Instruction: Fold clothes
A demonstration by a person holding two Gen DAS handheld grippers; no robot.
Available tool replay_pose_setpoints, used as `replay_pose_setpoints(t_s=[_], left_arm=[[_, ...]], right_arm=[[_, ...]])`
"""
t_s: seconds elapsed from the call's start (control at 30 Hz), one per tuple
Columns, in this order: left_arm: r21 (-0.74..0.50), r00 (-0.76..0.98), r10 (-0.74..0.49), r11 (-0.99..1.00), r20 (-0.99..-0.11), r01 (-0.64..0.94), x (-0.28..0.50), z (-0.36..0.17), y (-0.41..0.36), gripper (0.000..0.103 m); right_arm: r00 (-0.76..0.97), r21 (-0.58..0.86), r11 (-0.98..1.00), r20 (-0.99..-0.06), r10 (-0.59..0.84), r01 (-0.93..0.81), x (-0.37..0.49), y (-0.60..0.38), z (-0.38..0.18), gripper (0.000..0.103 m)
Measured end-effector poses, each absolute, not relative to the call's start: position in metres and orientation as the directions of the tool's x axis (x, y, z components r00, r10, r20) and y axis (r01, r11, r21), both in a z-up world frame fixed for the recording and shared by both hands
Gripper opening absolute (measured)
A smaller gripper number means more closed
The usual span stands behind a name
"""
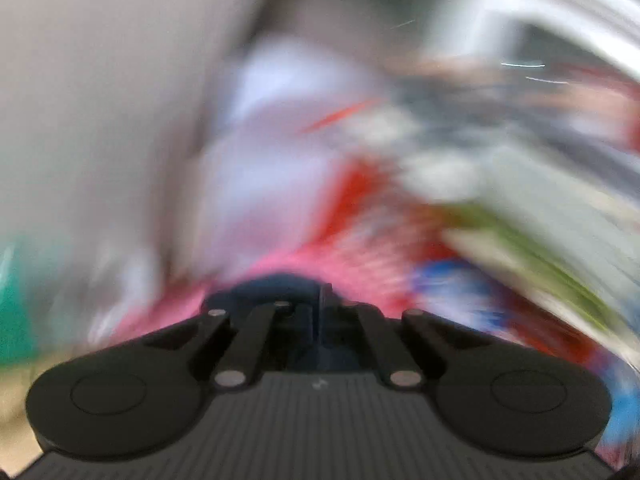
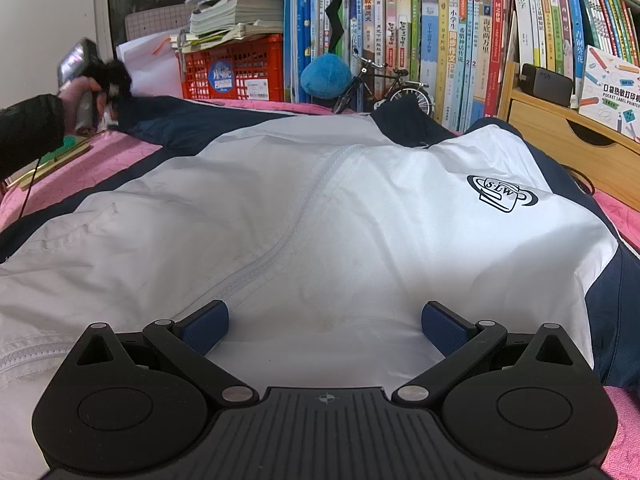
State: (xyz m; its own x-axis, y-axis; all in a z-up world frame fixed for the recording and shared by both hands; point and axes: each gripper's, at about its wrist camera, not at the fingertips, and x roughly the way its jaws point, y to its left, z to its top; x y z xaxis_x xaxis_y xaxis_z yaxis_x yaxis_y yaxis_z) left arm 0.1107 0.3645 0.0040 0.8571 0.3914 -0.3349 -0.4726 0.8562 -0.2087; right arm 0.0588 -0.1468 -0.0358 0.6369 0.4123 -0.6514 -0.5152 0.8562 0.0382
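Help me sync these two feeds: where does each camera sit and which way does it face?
Left wrist: on the left gripper, jaws closed on dark navy fabric; it faces a motion-blurred pink and red background.
Right wrist: on the right gripper, open above the white and navy zip jacket, facing the bookshelf; a hand holds the left gripper far left.
Shared: the pink quilted bedcover.

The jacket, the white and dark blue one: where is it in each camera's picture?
Left wrist view: too blurred to pick out the jacket for sure; only a dark blue bit shows at the left gripper, whose fingers are closed together.
Right wrist view: the jacket fills the middle, spread flat ahead of the open right gripper.
Shared landmark: the pink bed cover under the jacket.
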Motion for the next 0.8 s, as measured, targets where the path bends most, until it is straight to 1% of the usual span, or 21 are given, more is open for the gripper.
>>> replay_pose_setpoints(t_s=[0.03, 0.07, 0.13, 0.2, 0.23, 0.3, 0.33, 0.37, 0.4, 0.47, 0.5, 0.53, 0.57, 0.6, 0.63, 0.67, 0.8], left_arm=[[-0.118, 0.898, 0.303, 0.927, -0.318, -0.355, 0.103, 0.007, 0.345, 0.005], [-0.074, 0.905, 0.215, 0.963, -0.367, -0.258, 0.099, 0.004, 0.332, 0.009], [-0.056, 0.852, 0.044, 0.995, -0.522, -0.086, 0.095, -0.009, 0.314, 0.01], [-0.087, 0.766, -0.064, 0.996, -0.64, 0.009, 0.09, -0.03, 0.303, 0.012], [-0.113, 0.752, -0.094, 0.993, -0.653, 0.025, 0.086, -0.032, 0.301, 0.012], [-0.169, 0.76, -0.135, 0.985, -0.635, 0.034, 0.076, -0.028, 0.302, 0.015], [-0.197, 0.764, -0.156, 0.98, -0.626, 0.039, 0.071, -0.027, 0.303, 0.02], [-0.224, 0.768, -0.176, 0.974, -0.616, 0.044, 0.066, -0.025, 0.303, 0.026], [-0.252, 0.772, -0.196, 0.967, -0.605, 0.049, 0.061, -0.023, 0.303, 0.03], [-0.305, 0.779, -0.235, 0.95, -0.581, 0.059, 0.051, -0.019, 0.304, 0.041], [-0.344, 0.796, -0.251, 0.937, -0.551, 0.056, 0.048, -0.014, 0.308, 0.044], [-0.389, 0.819, -0.262, 0.92, -0.511, 0.051, 0.046, -0.008, 0.315, 0.051], [-0.397, 0.832, -0.24, 0.918, -0.5, 0.027, 0.049, -0.004, 0.319, 0.059], [-0.385, 0.839, -0.202, 0.923, -0.505, -0.009, 0.056, -0.003, 0.323, 0.065], [-0.372, 0.845, -0.164, 0.927, -0.509, -0.044, 0.062, -0.001, 0.326, 0.075], [-0.36, 0.849, -0.125, 0.93, -0.513, -0.08, 0.068, 0.0, 0.33, 0.078], [-0.31, 0.852, 0.03, 0.924, -0.523, -0.223, 0.093, 0.006, 0.343, 0.079]], right_arm=[[0.637, 0.039, 0.856, -0.651, 0.413, -0.515, 0.059, -0.147, -0.036, 0.103], [0.636, 0.04, 0.856, -0.652, 0.413, -0.515, 0.059, -0.147, -0.036, 0.103], [0.636, 0.04, 0.856, -0.652, 0.414, -0.516, 0.059, -0.147, -0.036, 0.103], [0.635, 0.04, 0.855, -0.652, 0.414, -0.516, 0.059, -0.147, -0.036, 0.103], [0.637, 0.039, 0.858, -0.652, 0.41, -0.512, 0.059, -0.147, -0.036, 0.103], [0.64, 0.038, 0.89, -0.681, 0.356, -0.455, 0.063, -0.141, -0.031, 0.102], [0.643, 0.027, 0.903, -0.694, 0.325, -0.428, 0.066, -0.132, -0.024, 0.099], [0.66, 0.013, 0.898, -0.674, 0.333, -0.441, 0.068, -0.122, -0.015, 0.09], [0.68, -0.004, 0.882, -0.637, 0.361, -0.472, 0.068, -0.111, -0.006, 0.088], [0.703, -0.042, 0.844, -0.576, 0.417, -0.535, 0.073, -0.085, 0.01, 0.087], [0.695, -0.046, 0.825, -0.568, 0.442, -0.563, 0.08, -0.071, 0.013, 0.081], [0.683, -0.041, 0.81, -0.562, 0.466, -0.586, 0.087, -0.058, 0.014, 0.075], [0.67, -0.035, 0.796, -0.563, 0.484, -0.604, 0.096, -0.045, 0.012, 0.059], [0.656, -0.028, 0.785, -0.567, 0.498, -0.619, 0.105, -0.03, 0.009, 0.047], [0.647, -0.025, 0.776, -0.569, 0.507, -0.631, 0.114, -0.018, 0.005, 0.043], [0.641, -0.019, 0.772, -0.57, 0.514, -0.636, 0.121, -0.007, 0.0, 0.038], [0.617, 0.029, 0.768, -0.575, 0.537, -0.64, 0.139, 0.021, -0.017, 0.038]])
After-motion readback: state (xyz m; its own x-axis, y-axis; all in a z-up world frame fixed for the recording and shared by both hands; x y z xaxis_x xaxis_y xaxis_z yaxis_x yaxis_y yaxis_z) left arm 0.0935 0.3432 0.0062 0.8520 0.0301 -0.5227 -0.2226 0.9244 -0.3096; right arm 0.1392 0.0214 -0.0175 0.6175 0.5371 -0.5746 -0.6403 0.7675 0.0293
